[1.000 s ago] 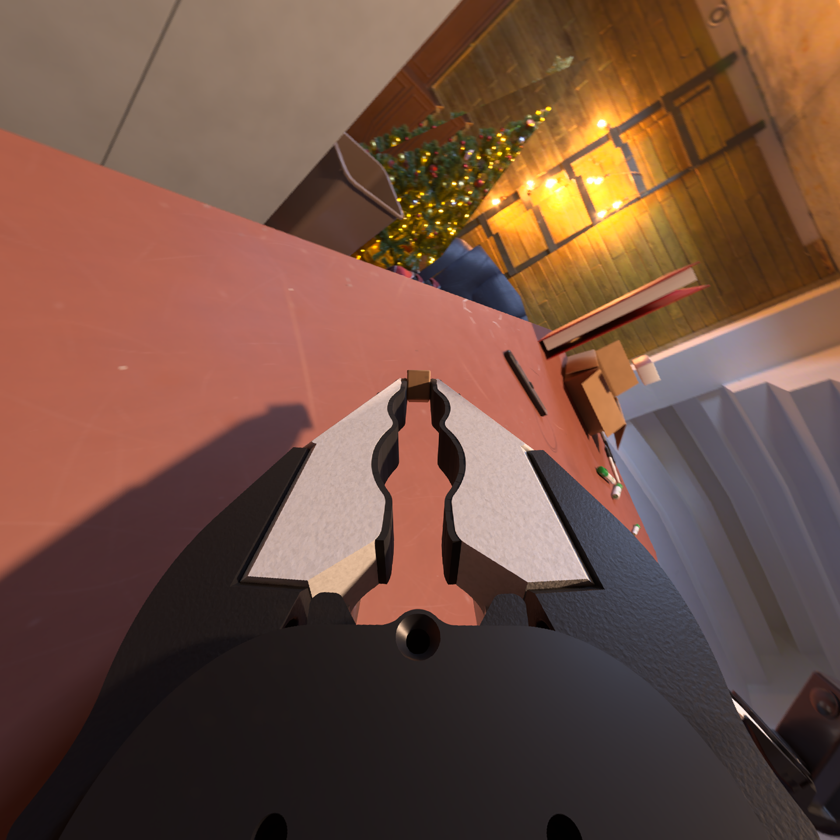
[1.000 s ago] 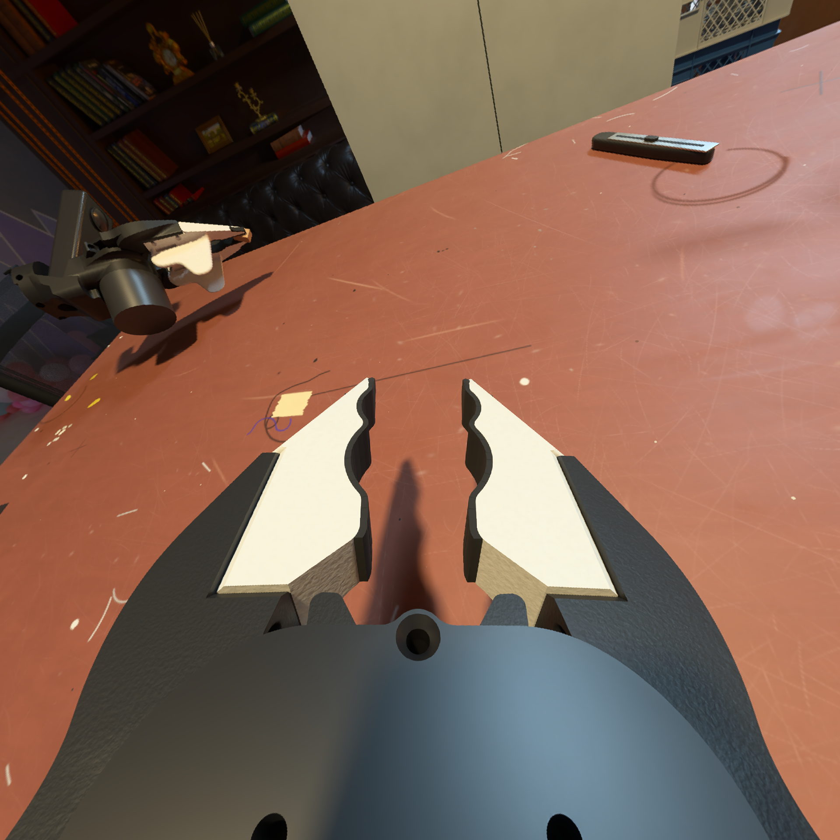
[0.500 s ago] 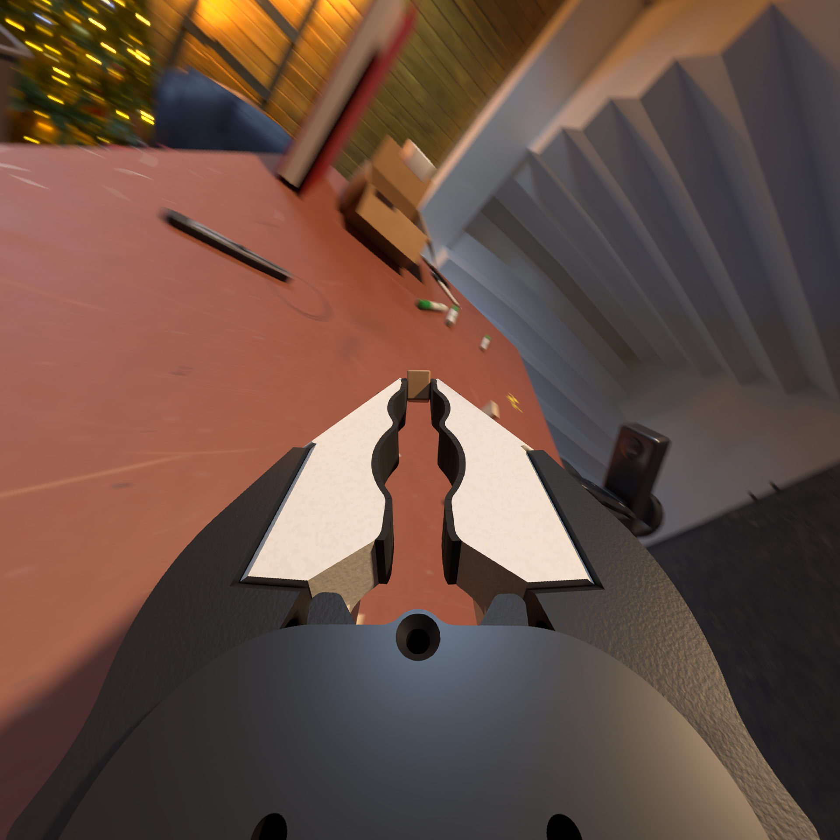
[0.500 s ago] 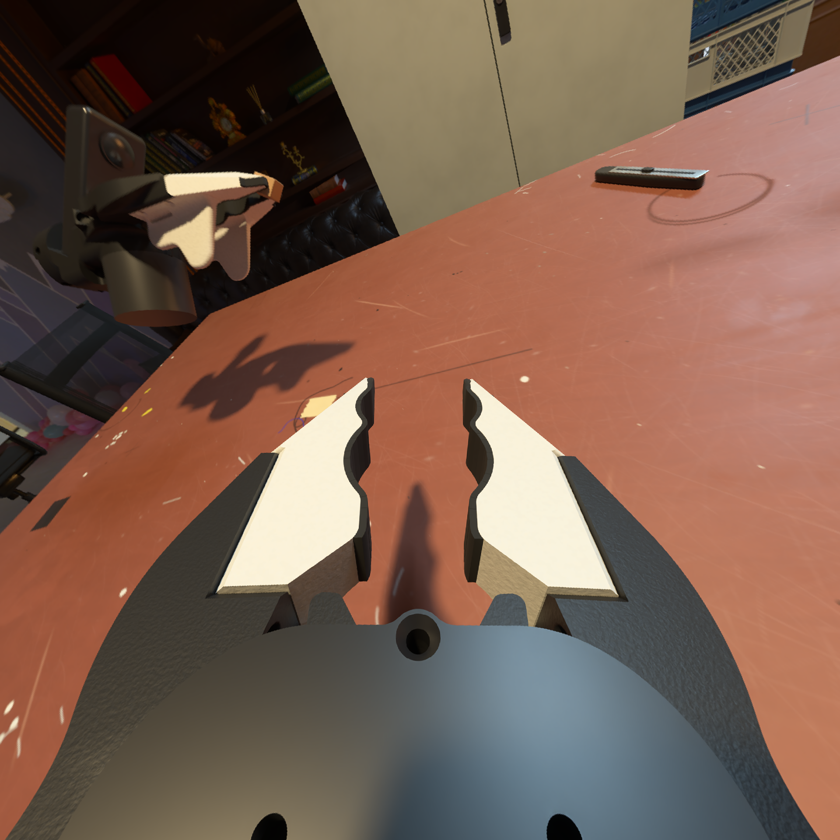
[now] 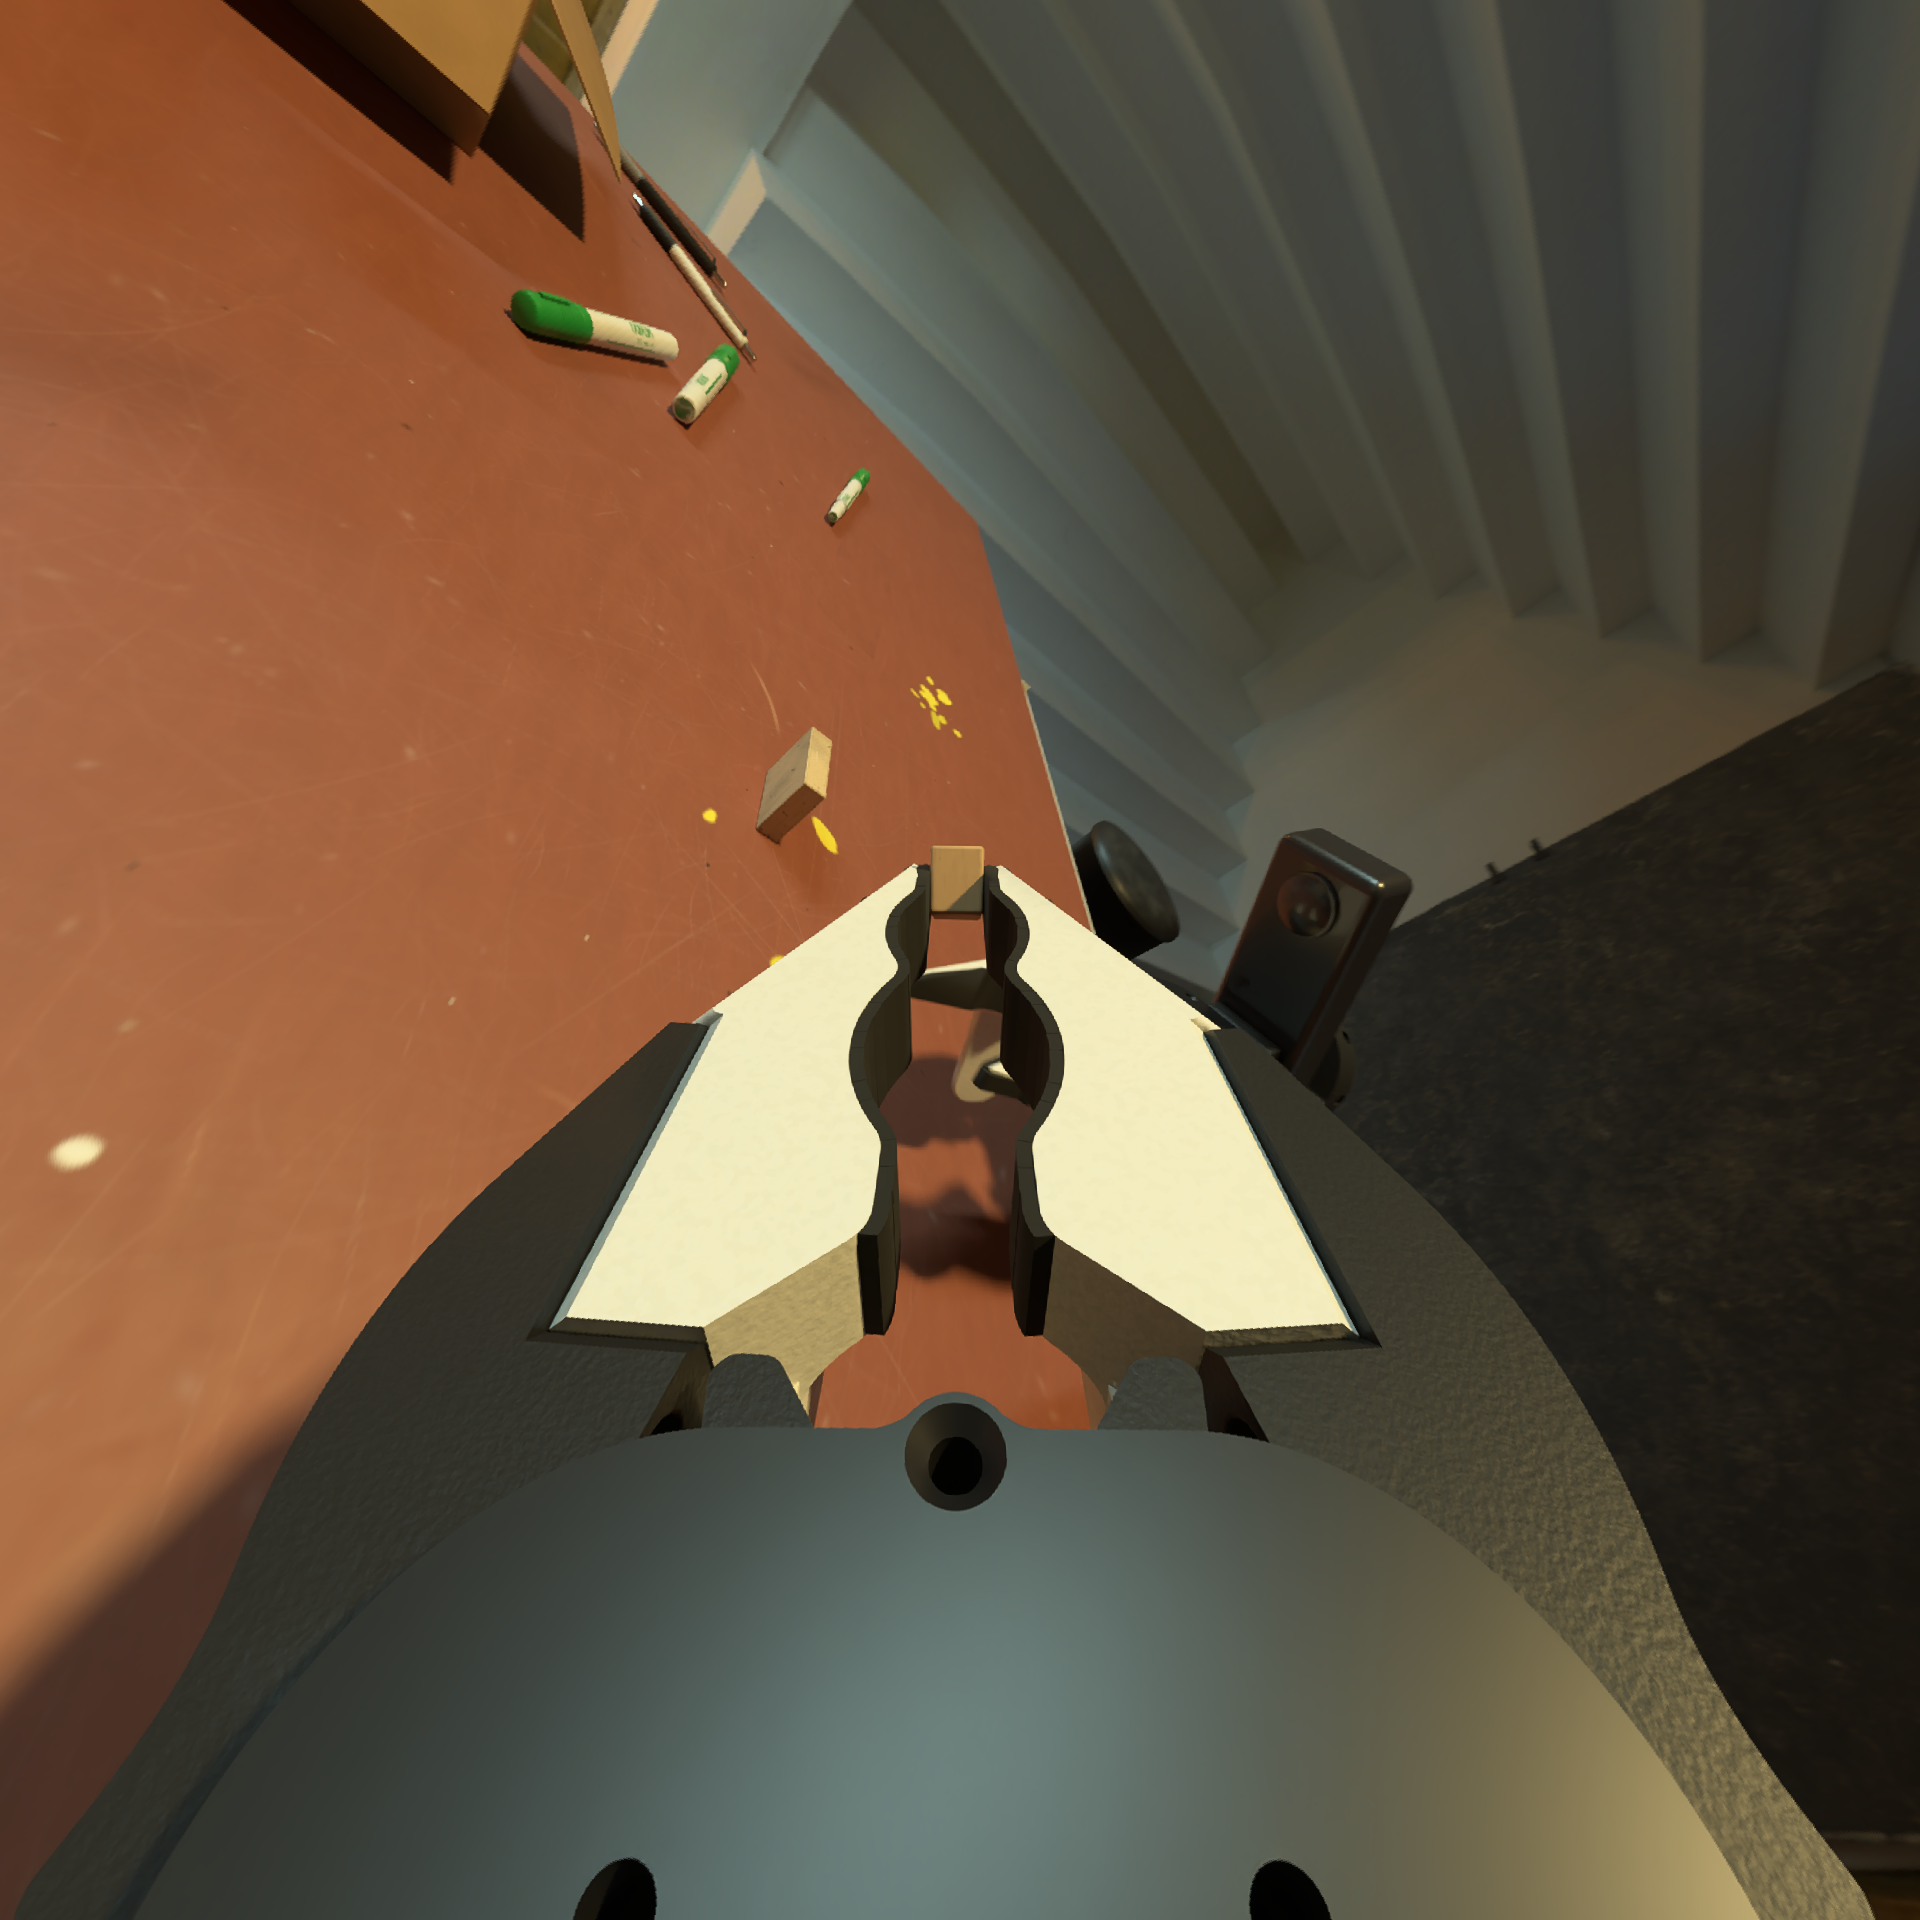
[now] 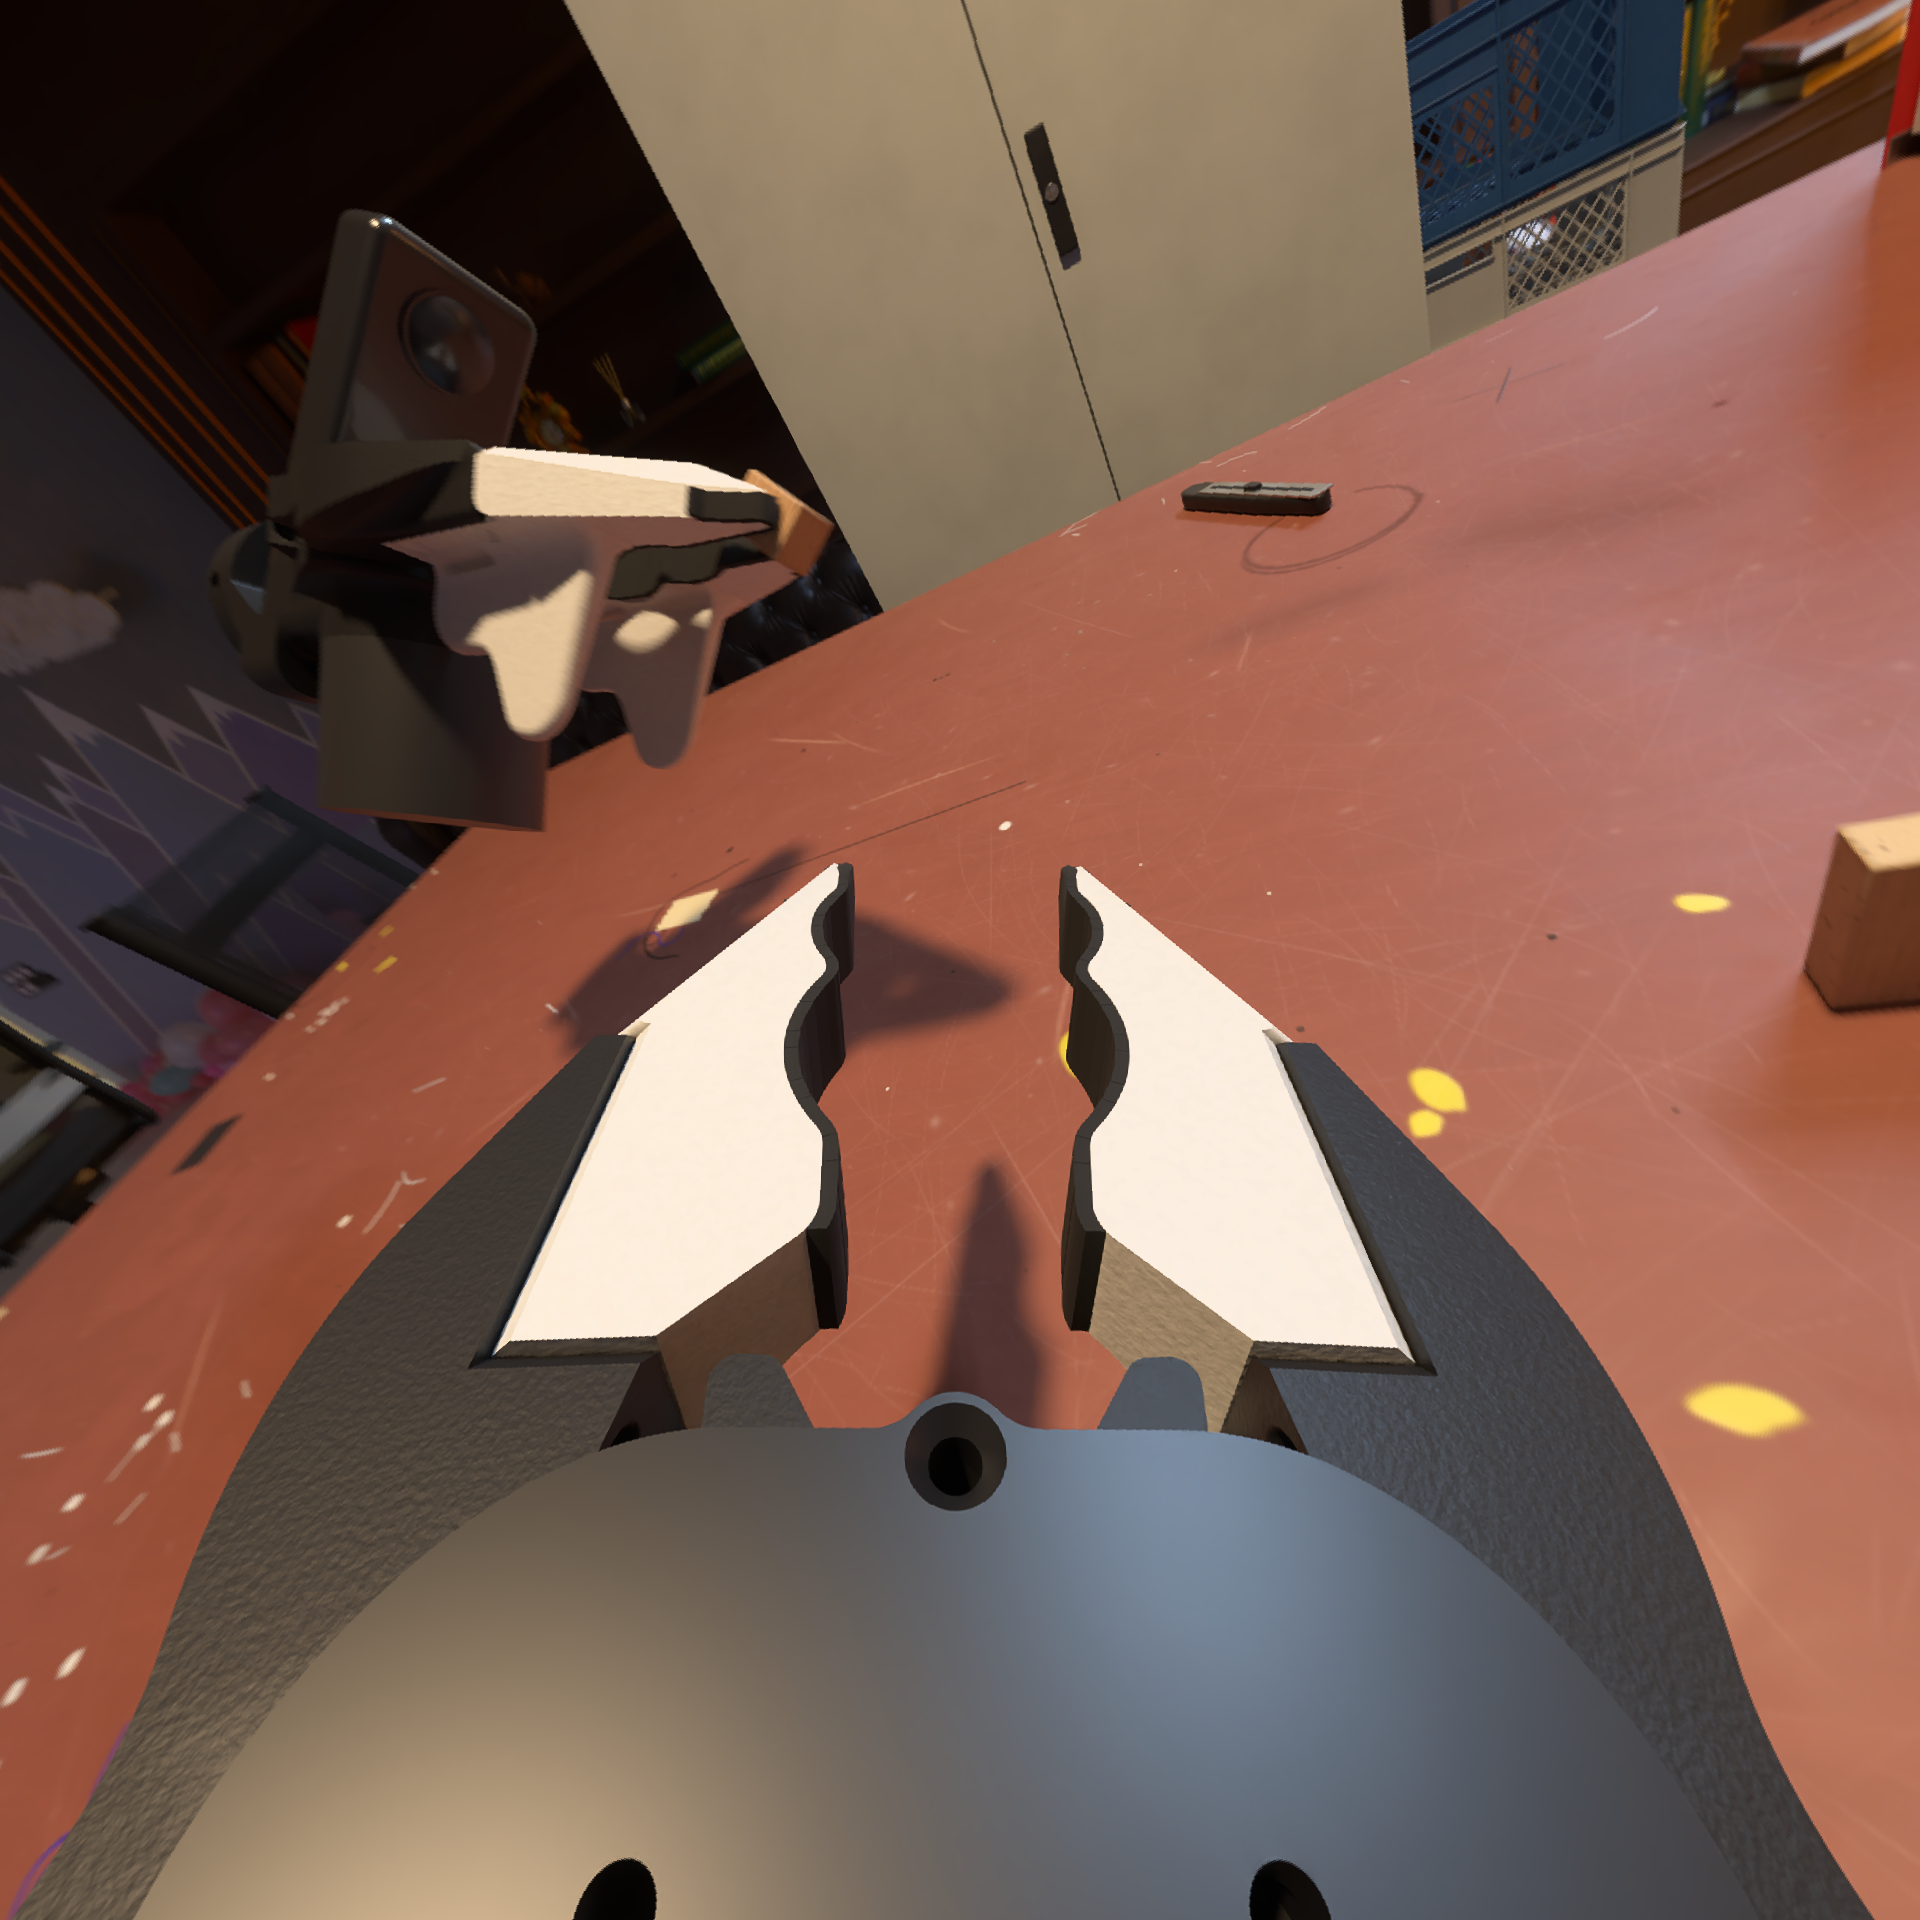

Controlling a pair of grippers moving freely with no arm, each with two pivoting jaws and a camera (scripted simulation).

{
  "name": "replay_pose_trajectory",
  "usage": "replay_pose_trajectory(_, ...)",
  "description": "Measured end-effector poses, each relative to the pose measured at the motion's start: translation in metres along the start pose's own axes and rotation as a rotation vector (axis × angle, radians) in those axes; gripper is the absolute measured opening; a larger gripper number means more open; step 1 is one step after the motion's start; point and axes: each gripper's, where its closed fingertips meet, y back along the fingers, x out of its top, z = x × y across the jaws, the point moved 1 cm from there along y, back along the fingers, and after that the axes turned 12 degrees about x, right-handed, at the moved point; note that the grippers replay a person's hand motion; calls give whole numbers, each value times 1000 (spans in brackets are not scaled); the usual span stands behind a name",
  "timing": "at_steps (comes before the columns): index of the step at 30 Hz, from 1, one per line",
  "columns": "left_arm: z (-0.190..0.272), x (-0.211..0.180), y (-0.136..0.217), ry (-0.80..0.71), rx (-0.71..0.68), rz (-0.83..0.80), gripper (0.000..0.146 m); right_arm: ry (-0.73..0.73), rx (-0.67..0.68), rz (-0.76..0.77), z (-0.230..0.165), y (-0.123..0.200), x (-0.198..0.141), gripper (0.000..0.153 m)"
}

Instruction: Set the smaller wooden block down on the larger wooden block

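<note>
The red-brown table (image 5: 312, 727) is cut off on every side. The larger wooden block (image 5: 795, 781) lies on it, cropped in the right wrist view. The right gripper (image 6: 954, 883) is spread, empty; the smaller wooden block (image 5: 957, 881) is pinched, partly hidden, in the left gripper (image 5: 954, 891) above the table.

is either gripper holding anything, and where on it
The left gripper pinches the smaller wooden block by two opposite sides at its fingertips; the right gripper holds nothing.

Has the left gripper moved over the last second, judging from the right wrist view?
Yes. The left gripper, shut on the smaller wooden block, has risen and come nearer, from low over the table edge to up against the beige cabinet.
</note>
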Motion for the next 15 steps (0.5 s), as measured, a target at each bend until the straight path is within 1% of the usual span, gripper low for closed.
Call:
replay_pose_trajectory(4, 12, 1, -44, -55, 36, -29, 9, -82, 32, 46, 6, 11, 4, 40)
replay_pose_trajectory(7, 21, 1, -77, -104, 58, -66, 9, -90, 42, 45, 6, 11, 4, 40)
replay_pose_trajectory(10, 30, 2, -106, -199, 96, -110, 9, -82, 44, 35, 5, 10, 3, 40)
replay_pose_trajectory(15, 35, 2, -144, -332, 163, -185, 9, -138, 82, 71, 6, 14, 7, 40)
